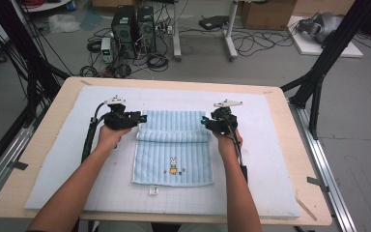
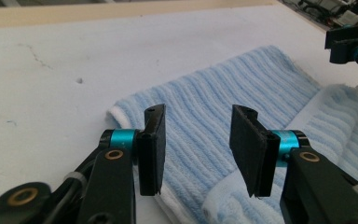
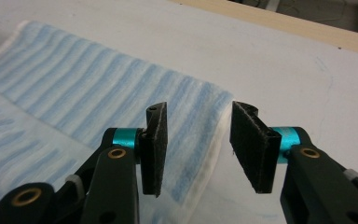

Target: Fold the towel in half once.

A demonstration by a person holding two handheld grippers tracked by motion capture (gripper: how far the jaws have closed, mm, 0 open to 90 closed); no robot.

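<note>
Both grippers, left [image 1: 142, 118] at 9 o'clock, right [image 1: 204, 120] at 3, hold nothing, jaws gaping beside the folded towel [image 1: 173, 147]; seemingly poised to pinch its fold's ends.

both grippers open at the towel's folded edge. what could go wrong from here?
1. The light-blue striped terry towel is doubled at its far fold; the left gripper may pinch only one layer.
2. The right gripper straddles the towel's edge, so it may catch little cloth and slip.
3. Uneven grips could skew the fold.

Even, soft indoor light, faint shadows, high view slightly soft, gripper views' backgrounds blurred
</note>
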